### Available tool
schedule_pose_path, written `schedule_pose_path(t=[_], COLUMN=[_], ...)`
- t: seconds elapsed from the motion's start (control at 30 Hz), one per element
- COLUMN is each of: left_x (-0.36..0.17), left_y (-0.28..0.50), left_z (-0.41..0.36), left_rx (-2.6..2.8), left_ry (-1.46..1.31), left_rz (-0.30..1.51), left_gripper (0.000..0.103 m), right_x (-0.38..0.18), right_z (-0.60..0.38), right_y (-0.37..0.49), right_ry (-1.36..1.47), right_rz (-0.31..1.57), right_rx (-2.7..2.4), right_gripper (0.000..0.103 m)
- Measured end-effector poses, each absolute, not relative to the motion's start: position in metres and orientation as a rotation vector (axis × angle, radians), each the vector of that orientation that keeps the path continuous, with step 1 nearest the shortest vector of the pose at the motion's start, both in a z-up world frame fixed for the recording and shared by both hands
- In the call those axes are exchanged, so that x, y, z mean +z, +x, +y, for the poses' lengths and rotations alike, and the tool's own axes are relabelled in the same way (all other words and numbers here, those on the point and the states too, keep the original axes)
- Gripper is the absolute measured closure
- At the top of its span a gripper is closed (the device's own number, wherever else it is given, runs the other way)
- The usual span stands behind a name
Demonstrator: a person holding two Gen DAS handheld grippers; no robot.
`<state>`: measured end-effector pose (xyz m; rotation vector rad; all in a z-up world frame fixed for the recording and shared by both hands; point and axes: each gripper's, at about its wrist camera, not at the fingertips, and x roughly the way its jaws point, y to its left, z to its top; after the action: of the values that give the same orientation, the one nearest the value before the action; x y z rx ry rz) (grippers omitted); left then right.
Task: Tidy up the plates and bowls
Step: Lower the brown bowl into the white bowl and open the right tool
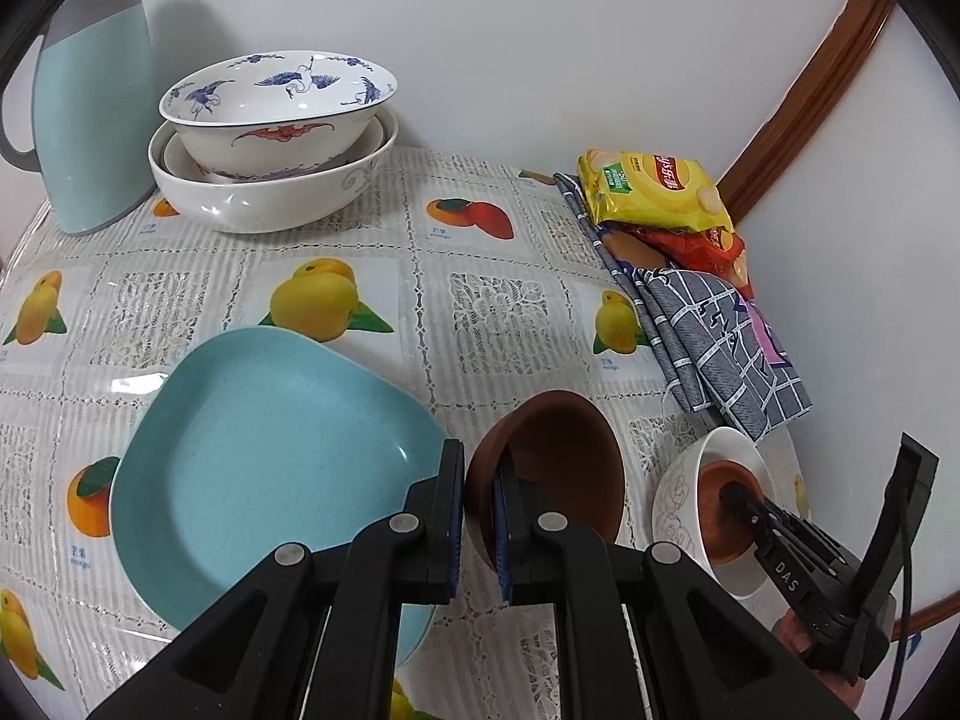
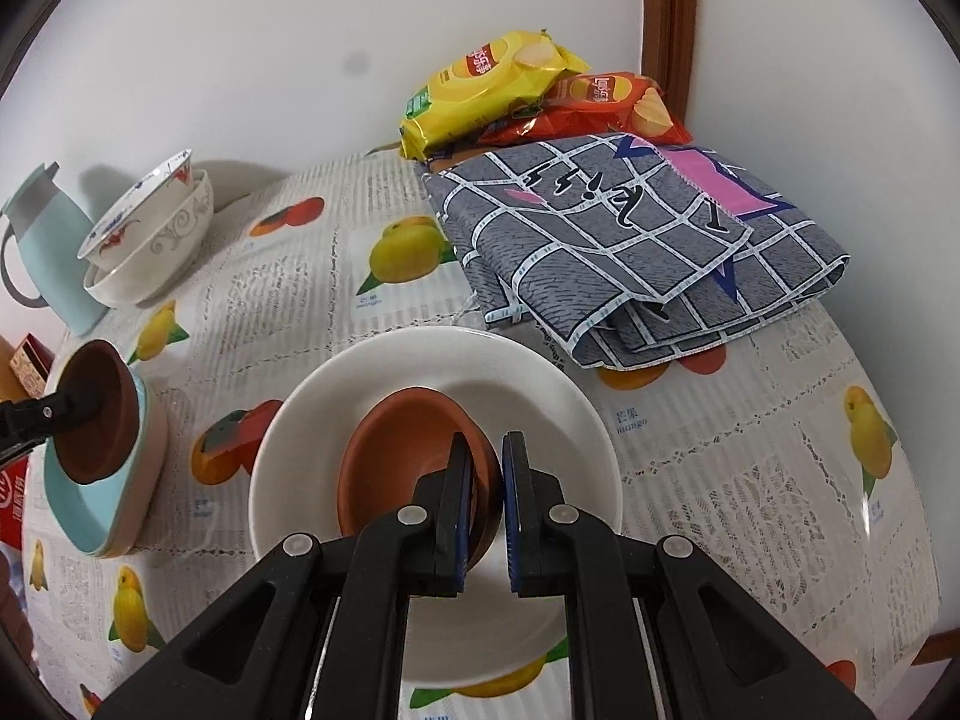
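Left gripper (image 1: pixel 478 531), lower centre of the left wrist view: jaws clamped on the near rim of a small brown clay bowl (image 1: pixel 558 468), one finger inside the wall, one outside. Bowl is tilted, mouth facing left toward the pale blue rounded-triangular plastic plate (image 1: pixel 264 468) lying just beside it in the lower left. In the right wrist view this bowl appears over the plate at the left edge; whether it touches cannot be told.

Right gripper (image 2: pixel 485 516), lower centre of its own view: jaws pinching the near rim of a second brown clay bowl (image 2: pixel 408 456), which sits inside a white ceramic bowl (image 2: pixel 300 438).

Stacked white porcelain bowls with blue and red painting (image 1: pixel 270 138) stand upper left, well apart, beside a pale blue jug (image 1: pixel 90 108).

Judgement: the left-held bowl lies nearest the blue plate, directly left of it; the right-held one is already nested and likely needs only release.
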<state>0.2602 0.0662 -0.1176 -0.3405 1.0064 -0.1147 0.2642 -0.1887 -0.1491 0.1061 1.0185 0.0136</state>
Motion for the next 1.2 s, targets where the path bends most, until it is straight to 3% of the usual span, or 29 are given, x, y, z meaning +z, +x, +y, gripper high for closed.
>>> schedule_pose_path(t=[0.47, 1.1, 1.2], left_x=[-0.122, -0.128, -0.128], left_y=[0.261, 0.257, 0.254], left_z=[0.064, 0.06, 0.057], left_rx=[-0.127, -0.122, -0.124], left_ry=[-0.343, -0.33, -0.32], left_rz=[1.012, 1.048, 1.052], left_gripper=[0.094, 0.094, 0.094], right_x=[-0.157, -0.168, -0.169], right_z=[-0.176, -0.168, -0.165], right_y=[0.273, 0.281, 0.28], right_ry=[-0.055, -0.149, -0.159], right_rz=[1.057, 1.098, 1.098], right_rx=[0.001, 0.012, 0.02], right_gripper=[0.093, 0.083, 0.077])
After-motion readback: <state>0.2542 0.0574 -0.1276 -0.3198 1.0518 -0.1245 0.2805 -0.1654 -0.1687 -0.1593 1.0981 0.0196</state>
